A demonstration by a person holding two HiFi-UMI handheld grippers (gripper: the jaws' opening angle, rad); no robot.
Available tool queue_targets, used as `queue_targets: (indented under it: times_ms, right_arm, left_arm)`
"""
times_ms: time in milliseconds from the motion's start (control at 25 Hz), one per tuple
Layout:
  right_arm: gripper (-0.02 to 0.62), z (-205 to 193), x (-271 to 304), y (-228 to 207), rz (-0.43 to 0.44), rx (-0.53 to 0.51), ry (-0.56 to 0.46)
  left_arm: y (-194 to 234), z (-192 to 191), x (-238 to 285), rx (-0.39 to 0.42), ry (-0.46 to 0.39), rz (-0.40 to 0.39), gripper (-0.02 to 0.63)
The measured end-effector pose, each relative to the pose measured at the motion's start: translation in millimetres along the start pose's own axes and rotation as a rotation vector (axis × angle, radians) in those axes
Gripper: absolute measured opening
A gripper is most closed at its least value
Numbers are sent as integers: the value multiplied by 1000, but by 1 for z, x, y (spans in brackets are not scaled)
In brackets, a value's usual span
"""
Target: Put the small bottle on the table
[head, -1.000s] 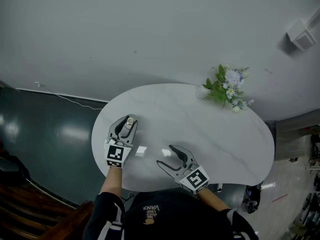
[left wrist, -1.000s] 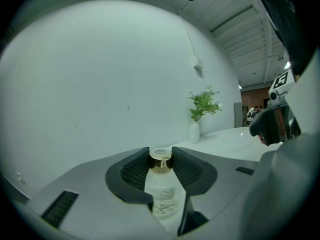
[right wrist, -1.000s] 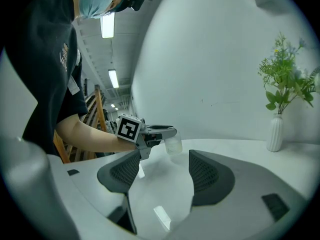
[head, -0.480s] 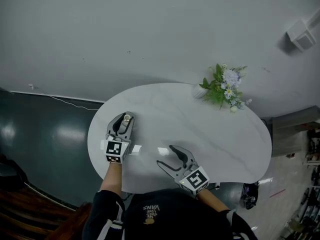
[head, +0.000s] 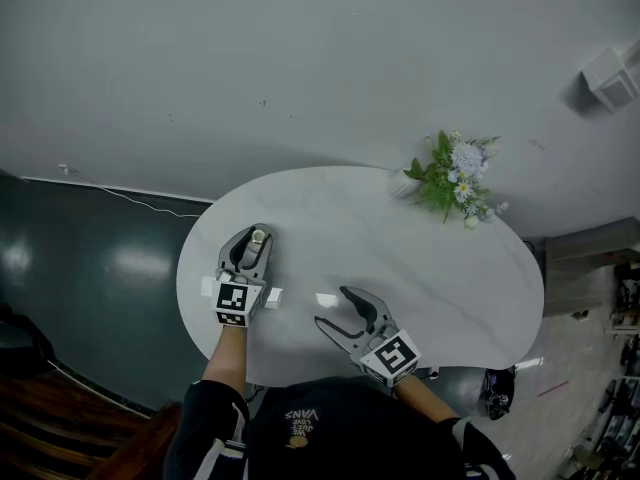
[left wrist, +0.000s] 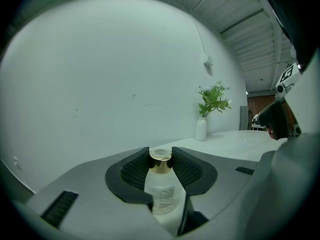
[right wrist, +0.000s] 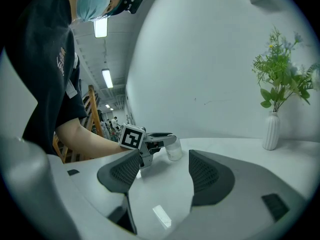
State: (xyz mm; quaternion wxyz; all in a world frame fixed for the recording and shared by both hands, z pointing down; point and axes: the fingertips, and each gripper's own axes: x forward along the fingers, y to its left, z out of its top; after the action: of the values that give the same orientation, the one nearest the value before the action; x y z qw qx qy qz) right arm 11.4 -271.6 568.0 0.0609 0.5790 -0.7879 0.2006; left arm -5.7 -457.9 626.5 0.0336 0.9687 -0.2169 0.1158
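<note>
The small bottle (head: 259,237), frosted glass with a gold cap, stands upright between the jaws of my left gripper (head: 257,241) near the left edge of the white oval table (head: 450,268). In the left gripper view the pads press both sides of the bottle (left wrist: 161,184) at its cap. From the right gripper view the bottle (right wrist: 174,150) sits low over the tabletop; I cannot tell whether its base touches. My right gripper (head: 333,308) hovers open and empty near the front edge, its jaws (right wrist: 162,171) pointing toward the left gripper (right wrist: 162,140).
A white vase with green and pale flowers (head: 445,176) stands at the table's far right edge by the wall. Dark glossy floor (head: 90,268) lies left of the table. A wooden ladder (right wrist: 95,119) stands behind the person's arm.
The head camera has shifted slightly. Both grippers keep their places over the table, and the bottle stays between the left jaws.
</note>
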Motion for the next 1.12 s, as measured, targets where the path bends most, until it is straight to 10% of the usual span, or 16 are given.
queue_targets:
  times_ms: [1120]
  right_arm:
    - [273,19,-34,12,111,-76,-58]
  left_arm:
    - [-43,28,-43,41,-14,49,250]
